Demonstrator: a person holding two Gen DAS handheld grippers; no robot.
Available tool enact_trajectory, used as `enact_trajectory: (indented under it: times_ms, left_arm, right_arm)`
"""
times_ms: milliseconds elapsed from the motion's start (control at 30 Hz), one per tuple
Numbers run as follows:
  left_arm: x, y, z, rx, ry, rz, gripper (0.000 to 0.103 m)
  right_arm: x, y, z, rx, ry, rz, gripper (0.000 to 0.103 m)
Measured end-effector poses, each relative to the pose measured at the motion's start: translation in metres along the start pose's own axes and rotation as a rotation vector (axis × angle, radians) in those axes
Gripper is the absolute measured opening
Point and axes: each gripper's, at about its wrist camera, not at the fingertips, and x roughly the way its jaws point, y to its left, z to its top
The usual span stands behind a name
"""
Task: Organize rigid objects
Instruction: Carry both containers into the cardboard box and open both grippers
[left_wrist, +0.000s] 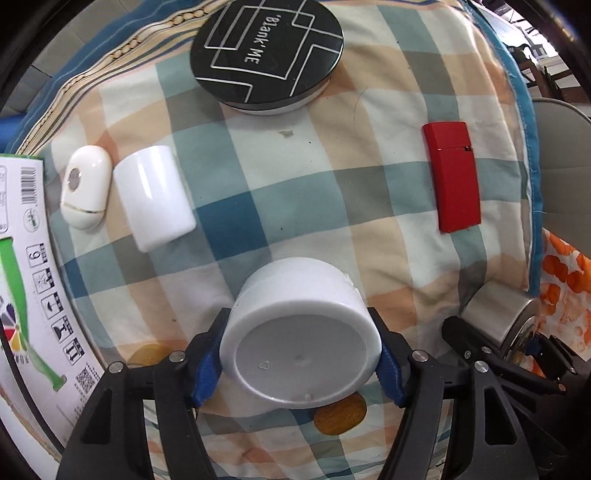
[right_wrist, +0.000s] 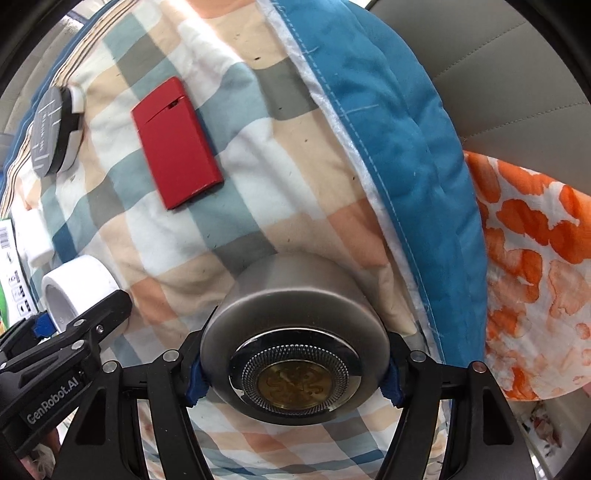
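Observation:
My left gripper (left_wrist: 300, 354) is shut on a white round plastic jar (left_wrist: 301, 332), held on its side over the checked cloth (left_wrist: 280, 192); the jar also shows in the right wrist view (right_wrist: 79, 291). My right gripper (right_wrist: 293, 369) is shut on a silver metal cylinder (right_wrist: 291, 332) with a gold-centred end face; it also shows in the left wrist view (left_wrist: 502, 317). On the cloth lie a red flat case (left_wrist: 452, 175) (right_wrist: 175, 144), a black round "Blank ME" tin (left_wrist: 267, 51) (right_wrist: 55, 133), a white block (left_wrist: 153, 195) and a white oval device (left_wrist: 86, 184).
A printed cardboard box (left_wrist: 26, 280) stands at the left edge. A blue quilt border (right_wrist: 388, 122) and orange-patterned fabric (right_wrist: 535, 266) lie to the right, with a grey cushion (right_wrist: 498, 74) behind. The two grippers sit close side by side.

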Motion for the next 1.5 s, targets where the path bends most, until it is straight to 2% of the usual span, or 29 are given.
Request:
enact_trajectory:
  times_ms: [200, 400, 567, 667, 733, 933, 1200, 1500]
  left_arm:
    - [-0.038, 0.013, -0.025, -0.022, -0.055, -0.013, 0.067]
    - [-0.097, 0.048, -0.062, -0.073, -0.165, -0.080, 0.067]
    - [-0.154, 0.086, -0.077, -0.088, -0.257, -0.119, 0.067]
    - [-0.186, 0.113, -0.093, -0.097, -0.312, -0.093, 0.067]
    - [-0.198, 0.132, -0.087, -0.099, -0.337, -0.067, 0.067]
    - [-0.214, 0.195, -0.097, -0.121, -0.375, 0.006, 0.067]
    - [-0.220, 0.266, -0.105, -0.170, -0.392, 0.019, 0.067]
    - [-0.209, 0.332, -0.093, -0.205, -0.364, 0.005, 0.067]
  right_arm:
    - [-0.011, -0.005, -0.013, -0.028, -0.019, 0.042, 0.072]
    - [-0.044, 0.015, -0.030, -0.089, -0.068, 0.087, 0.072]
    - [-0.085, 0.056, -0.053, -0.170, -0.131, 0.121, 0.072]
    - [-0.107, 0.095, -0.068, -0.218, -0.159, 0.131, 0.072]
    - [-0.126, 0.123, -0.079, -0.242, -0.178, 0.120, 0.072]
    - [-0.143, 0.199, -0.103, -0.291, -0.219, 0.111, 0.072]
    - [-0.150, 0.291, -0.125, -0.359, -0.239, 0.107, 0.072]
    - [-0.136, 0.365, -0.122, -0.409, -0.231, 0.085, 0.073]
